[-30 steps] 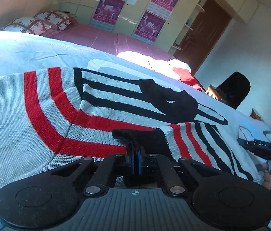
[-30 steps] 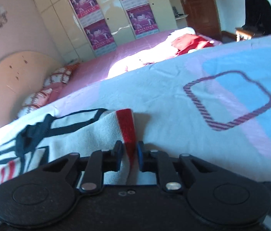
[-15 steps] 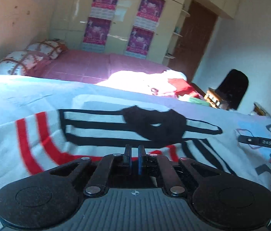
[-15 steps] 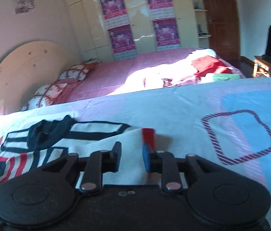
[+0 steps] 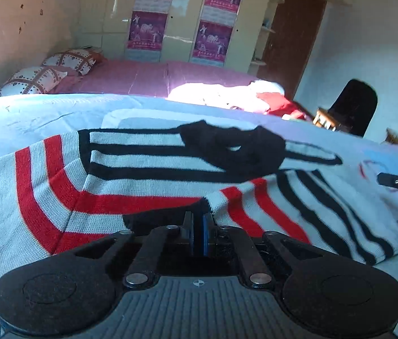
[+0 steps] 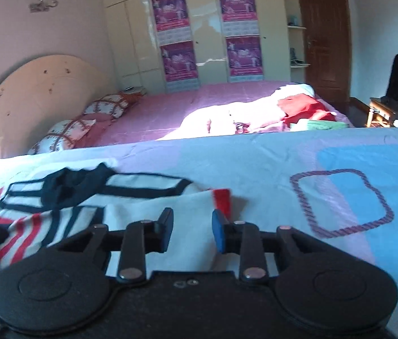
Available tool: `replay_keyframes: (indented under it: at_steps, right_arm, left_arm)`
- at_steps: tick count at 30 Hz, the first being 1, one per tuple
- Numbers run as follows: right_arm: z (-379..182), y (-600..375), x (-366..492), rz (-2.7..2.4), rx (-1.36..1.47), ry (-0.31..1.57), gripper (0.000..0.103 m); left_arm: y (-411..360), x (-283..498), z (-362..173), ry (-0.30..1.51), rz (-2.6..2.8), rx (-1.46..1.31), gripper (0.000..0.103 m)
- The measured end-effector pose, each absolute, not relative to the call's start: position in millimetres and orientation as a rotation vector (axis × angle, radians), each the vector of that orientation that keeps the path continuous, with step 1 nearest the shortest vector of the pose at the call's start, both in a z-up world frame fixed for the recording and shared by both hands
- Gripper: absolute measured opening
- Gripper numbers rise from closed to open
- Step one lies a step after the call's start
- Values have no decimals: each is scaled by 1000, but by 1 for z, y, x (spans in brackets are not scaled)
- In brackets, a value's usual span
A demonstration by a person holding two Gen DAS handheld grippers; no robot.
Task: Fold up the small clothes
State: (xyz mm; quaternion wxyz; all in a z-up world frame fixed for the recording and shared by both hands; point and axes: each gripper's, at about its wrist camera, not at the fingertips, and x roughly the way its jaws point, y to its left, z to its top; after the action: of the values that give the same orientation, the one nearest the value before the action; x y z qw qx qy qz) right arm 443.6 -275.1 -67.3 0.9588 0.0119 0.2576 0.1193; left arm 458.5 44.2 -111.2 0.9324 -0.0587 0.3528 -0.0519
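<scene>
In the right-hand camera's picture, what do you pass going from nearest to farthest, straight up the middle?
right gripper, jaws opening → striped sweater → pale blue bedsheet → pink bed → cream wardrobe with posters

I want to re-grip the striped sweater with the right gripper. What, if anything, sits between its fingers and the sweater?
Nothing visible does. The right gripper, jaws opening, hangs right over the sweater, whose white knit and red cuff lie bare on the bedsheet just ahead of the fingertips.

Sweater (image 5: 148, 175) lies on bedsheet (image 5: 29, 115), pillows (image 5: 26, 80) behind.
</scene>
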Motion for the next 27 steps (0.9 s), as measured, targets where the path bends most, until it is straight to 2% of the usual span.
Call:
replay_keyframes:
  at_steps: [2,6,7,8,9,10,11,13,17,22,23,24,25,27]
  right_arm:
    - [-89,-255,443,223,-87,583,34]
    - [-70,-245,438,162,-72,586,37]
    - [-64,-248,430,174,-31,548,39]
    - [-60,-249,422,181,-2,520,43]
    - [-60,-248,415,180,5,514,61]
    - [-62,-245,410,176,-8,529,90]
    - [-66,-242,405,175,-27,557,98]
    - [-72,-236,393,174,-43,582,74]
    - [-73,-234,361,122,-30,550,77]
    - [-72,-223,337,120,1,555,77]
    - [-72,-218,335,121,0,560,77]
    - [-72,-212,333,123,1,563,77]
    - [-72,-205,332,128,1,565,77]
    - [-71,-189,330,139,-2,570,76]
  left_arm:
    - [37,458,-115,689,-79,-61,4]
    - [28,458,-107,709,-34,-9,4]
    - [28,455,-104,709,-24,-7,17]
    - [29,448,-103,701,-7,-13,36]
    - [31,441,-103,698,7,-22,97]
    - [31,433,-104,687,31,-22,102]
    - [33,426,-106,678,29,-16,103]
    - [41,410,-107,689,-30,-2,103]
    - [88,367,-99,633,56,-67,103]
    - [218,300,-95,549,318,-274,102]
    - [247,289,-98,538,376,-340,98]
    - [280,277,-103,530,443,-433,81]
    - [311,265,-109,524,502,-534,68]
    - [363,245,-123,473,558,-735,67]
